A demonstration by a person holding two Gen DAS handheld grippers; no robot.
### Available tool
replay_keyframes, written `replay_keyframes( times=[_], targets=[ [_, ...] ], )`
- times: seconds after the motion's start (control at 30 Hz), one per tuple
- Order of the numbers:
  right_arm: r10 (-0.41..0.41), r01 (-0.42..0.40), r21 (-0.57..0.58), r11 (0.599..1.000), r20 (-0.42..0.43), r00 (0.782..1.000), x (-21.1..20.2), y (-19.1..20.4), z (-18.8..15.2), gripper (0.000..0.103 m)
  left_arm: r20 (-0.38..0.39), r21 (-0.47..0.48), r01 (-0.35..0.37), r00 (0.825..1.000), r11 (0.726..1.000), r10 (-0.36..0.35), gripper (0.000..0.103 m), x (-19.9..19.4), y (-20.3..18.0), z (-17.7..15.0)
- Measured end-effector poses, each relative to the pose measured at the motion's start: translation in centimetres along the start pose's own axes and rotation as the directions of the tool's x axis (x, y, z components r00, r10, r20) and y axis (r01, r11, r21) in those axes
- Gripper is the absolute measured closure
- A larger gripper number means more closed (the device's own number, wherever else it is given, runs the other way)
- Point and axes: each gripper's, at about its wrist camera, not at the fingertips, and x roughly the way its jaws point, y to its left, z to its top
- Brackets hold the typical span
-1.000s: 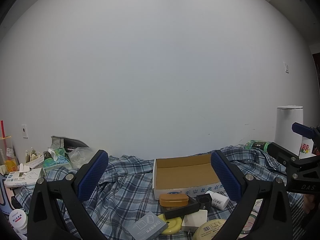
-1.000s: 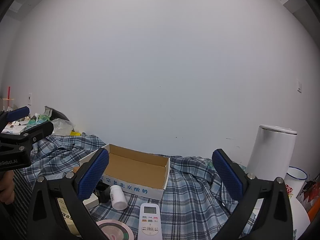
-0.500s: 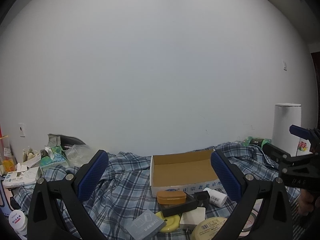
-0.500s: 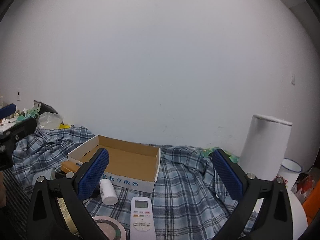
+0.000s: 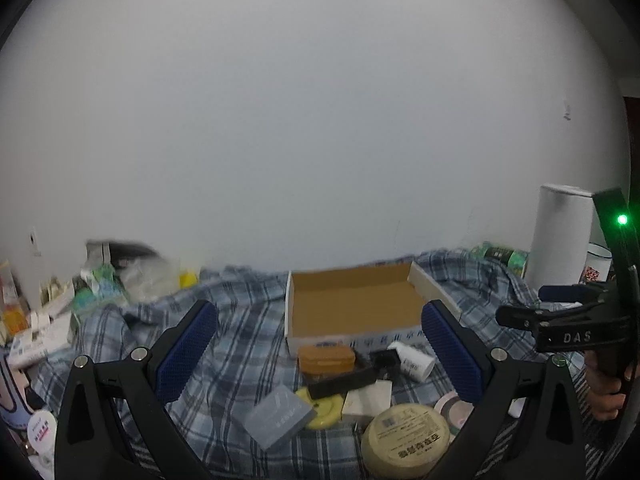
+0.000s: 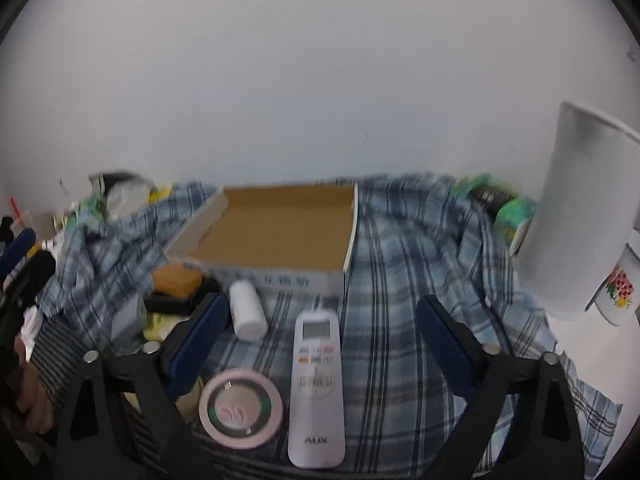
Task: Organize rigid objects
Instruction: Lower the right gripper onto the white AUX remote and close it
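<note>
- Looking along the left gripper (image 5: 320, 354), jaws stood wide apart with nothing between the pads; clutter at the left edge was blurred past telling.
- Held nothing: cardboard box (image 5: 356, 304), open-topped, on the plaid cloth (image 5: 240, 332).
- Lay just before the box's front wall: orange case (image 5: 326, 358), white bottle (image 5: 412, 360), grey card box (image 5: 278, 416), round tin (image 5: 406, 444), the tin cut off by a finger.
- Seen partly at the right edge: right gripper (image 5: 560, 308).
- Looking along the right gripper (image 6: 322, 342), jaws were closing, pads touching nothing, with the white remote (image 6: 316, 384) lying between them.
- Rested beside the remote: pink disc (image 6: 240, 412).
- Stayed free: cloth right of the remote, up to the white cylinder (image 6: 580, 220).
</note>
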Motion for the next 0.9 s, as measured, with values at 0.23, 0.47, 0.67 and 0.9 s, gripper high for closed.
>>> replay_keyframes(
  times=[0.23, 0.47, 0.67, 0.9],
  targets=[
    [-0.033, 0.019, -0.079, 0.997, -0.173, 0.984, 3.0, 0.9, -1.4, 0.021, -0.124, -0.018, -0.02, 0.992, 1.0, 0.018, 0.0, 2.2, 0.8, -0.4],
    [-0.067, 0.041, -0.099, 0.994, -0.28, 0.958, 5.5, 0.8, -2.4, 0.025, -0.139, 0.054, -0.017, 0.99, 0.998, 0.025, 0.0, 2.7, -0.3, -1.0],
    [-0.054, 0.029, -0.08, 0.996, -0.34, 0.939, 6.8, 0.3, -2.8, 0.038, -0.185, 0.03, 0.004, 0.983, 1.0, 0.002, 0.0, 3.4, -0.1, -1.1],
    [-0.034, 0.003, -0.077, 0.997, -0.407, 0.913, 8.2, 0.5, -3.5, 0.058, -0.222, 0.016, 0.018, 0.975, 1.0, -0.014, 0.0, 4.0, 0.0, -1.3]
  ],
)
